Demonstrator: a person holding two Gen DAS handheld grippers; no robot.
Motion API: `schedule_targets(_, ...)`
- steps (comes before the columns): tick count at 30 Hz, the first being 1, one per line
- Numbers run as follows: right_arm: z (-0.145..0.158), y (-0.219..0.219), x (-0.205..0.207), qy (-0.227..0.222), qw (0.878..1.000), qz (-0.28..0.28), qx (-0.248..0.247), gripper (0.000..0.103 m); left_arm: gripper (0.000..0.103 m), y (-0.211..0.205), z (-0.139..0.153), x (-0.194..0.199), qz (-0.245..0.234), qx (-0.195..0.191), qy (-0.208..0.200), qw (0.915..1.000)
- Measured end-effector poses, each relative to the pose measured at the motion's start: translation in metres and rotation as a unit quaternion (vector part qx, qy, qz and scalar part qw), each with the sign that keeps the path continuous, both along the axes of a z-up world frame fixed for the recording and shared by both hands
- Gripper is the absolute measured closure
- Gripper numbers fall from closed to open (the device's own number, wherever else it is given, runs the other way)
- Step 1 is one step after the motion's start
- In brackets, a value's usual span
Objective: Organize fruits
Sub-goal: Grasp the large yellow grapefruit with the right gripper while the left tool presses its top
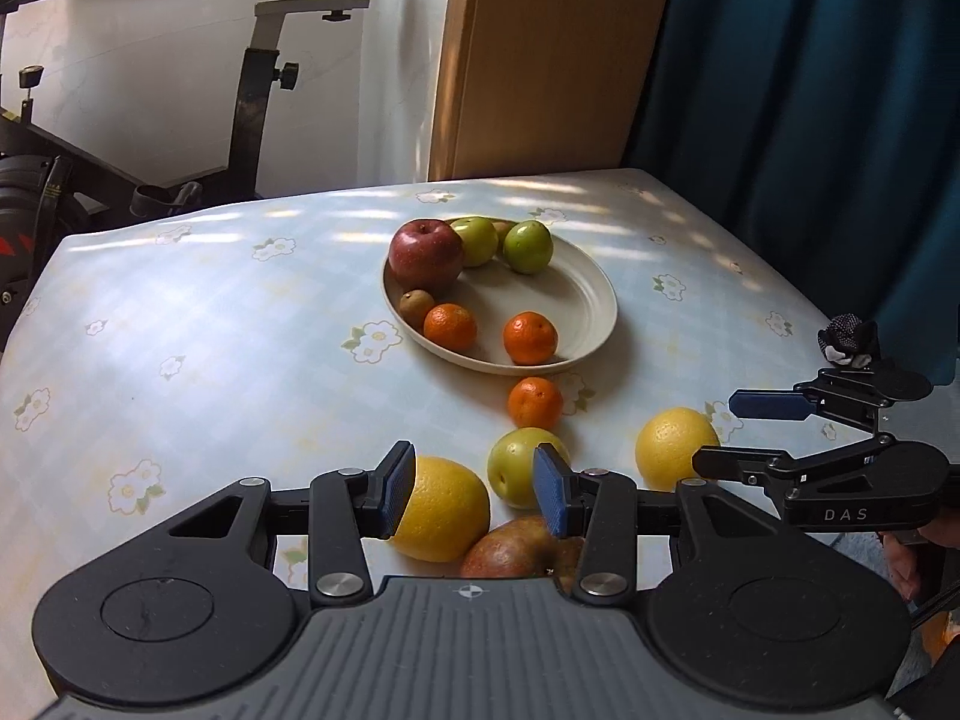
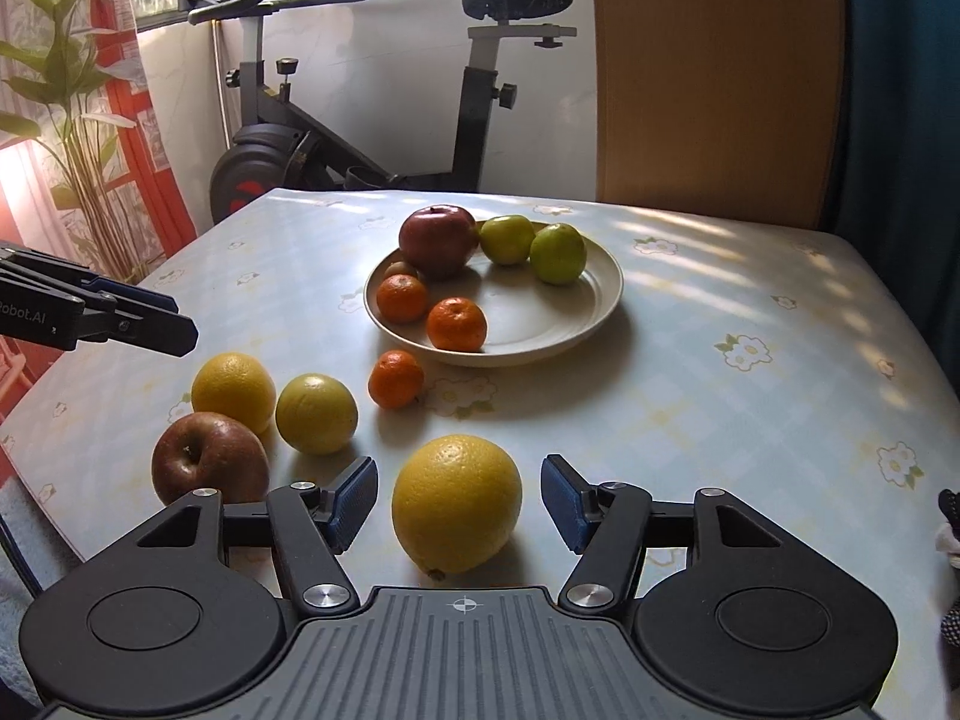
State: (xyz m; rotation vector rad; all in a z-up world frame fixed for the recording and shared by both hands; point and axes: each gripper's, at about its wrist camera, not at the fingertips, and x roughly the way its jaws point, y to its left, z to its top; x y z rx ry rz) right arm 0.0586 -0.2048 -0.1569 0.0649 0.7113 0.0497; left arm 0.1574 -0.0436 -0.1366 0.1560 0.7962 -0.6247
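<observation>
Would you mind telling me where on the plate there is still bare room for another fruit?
The plate is bare on its right half, bordered by the green fruit behind and the nearer mandarin to the left. Its left and back are crowded: red apple, a second green fruit, another mandarin.

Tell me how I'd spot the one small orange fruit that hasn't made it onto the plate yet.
Find the pale round plate in the middle of the flowered tablecloth. Just outside its near rim sits a small mandarin, alone on the cloth. Its two look-alikes lie inside the plate, and the other loose fruits nearby are bigger and yellow, green or red, not deep orange.
</observation>
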Motion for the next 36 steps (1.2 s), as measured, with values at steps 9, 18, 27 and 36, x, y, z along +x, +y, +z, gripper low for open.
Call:
schedule_targets(9, -0.021, -0.006, 0.006, 0.042, 0.999, 0.020, 0.009, 0.049, 0.058, -0.046, -0.013, 0.017, -0.045, -0.004, 0.031, 0.9985)
schedule_targets(18, -0.015, -0.011, 0.005, 0.057, 0.997, 0.054, -0.023, 0.058, 0.058, -0.069, -0.024, 0.028, -0.073, -0.011, 0.051, 0.9960)
schedule_targets(27, -0.017, -0.026, 0.010, 0.077, 0.996, 0.033, -0.043, 0.074, 0.058, -0.088, -0.039, 0.033, -0.110, -0.034, 0.091, 0.9892)
schedule_targets(36, -0.019, -0.016, 0.017, 0.083, 0.993, 0.068, -0.043, 0.068, 0.058, -0.095, -0.052, 0.033, -0.131, -0.050, 0.119, 0.9830)
